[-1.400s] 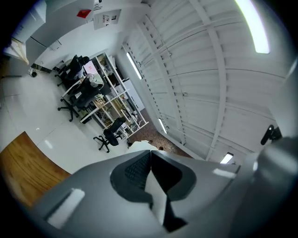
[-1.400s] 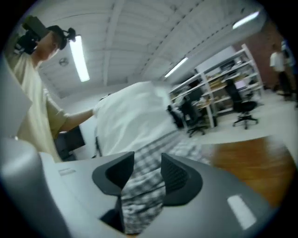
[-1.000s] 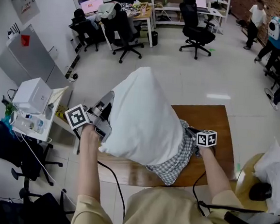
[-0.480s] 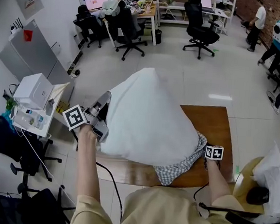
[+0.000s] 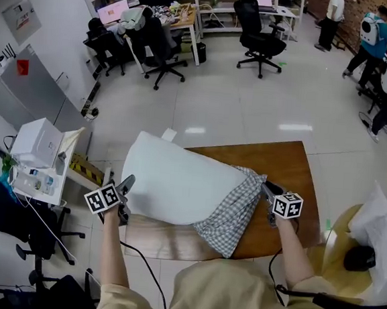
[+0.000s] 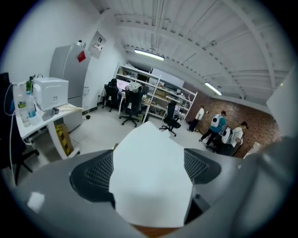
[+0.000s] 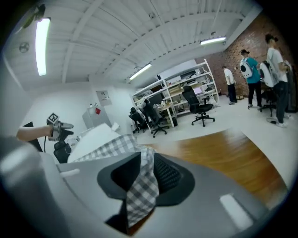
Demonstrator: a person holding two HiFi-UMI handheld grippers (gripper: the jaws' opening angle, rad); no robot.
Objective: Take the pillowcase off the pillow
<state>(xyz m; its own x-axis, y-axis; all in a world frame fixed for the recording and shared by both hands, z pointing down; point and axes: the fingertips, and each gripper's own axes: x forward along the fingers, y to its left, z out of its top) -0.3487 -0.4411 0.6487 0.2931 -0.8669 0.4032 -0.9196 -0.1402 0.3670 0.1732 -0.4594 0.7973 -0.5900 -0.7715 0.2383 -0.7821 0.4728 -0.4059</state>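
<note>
Two hand-held grippers, one pillow, one pillowcase and one bench were entered as follows

1. Pillow point(image 5: 174, 186): white, bare over most of its length. It lay on its side across the left half of the wooden bench point(image 5: 293, 169).

2. Pillowcase point(image 5: 232, 211): grey-and-white check. It covered only the right end of the pillow, where it was bunched, and a loose flap trailed toward the near edge of the bench.

3. Left gripper point(image 5: 127, 186): held at the pillow's left end, pointing at it. Its jaws had just been opening and stood wide apart. In the left gripper view a white corner of the pillow sat in the gap between the two pads, with neither pad clamped on it.

4. Right gripper point(image 5: 268, 189): held at the pillow's right end, above the bench. Its jaws had just been opening and stood a little apart. In the right gripper view a fold of the pillowcase hung down between them, lying against the ribbed pad, with a dark gap on its other side.

5. Surroundings: pale tiled floor point(image 5: 251, 115); black office chairs point(image 5: 257, 38) by desks and shelves at the far wall; a grey cabinet point(image 5: 30, 92) at the left; a white box point(image 5: 38, 145) on a side desk just left of the bench; people point(image 5: 373, 35) standing at the far right near a brick wall
</note>
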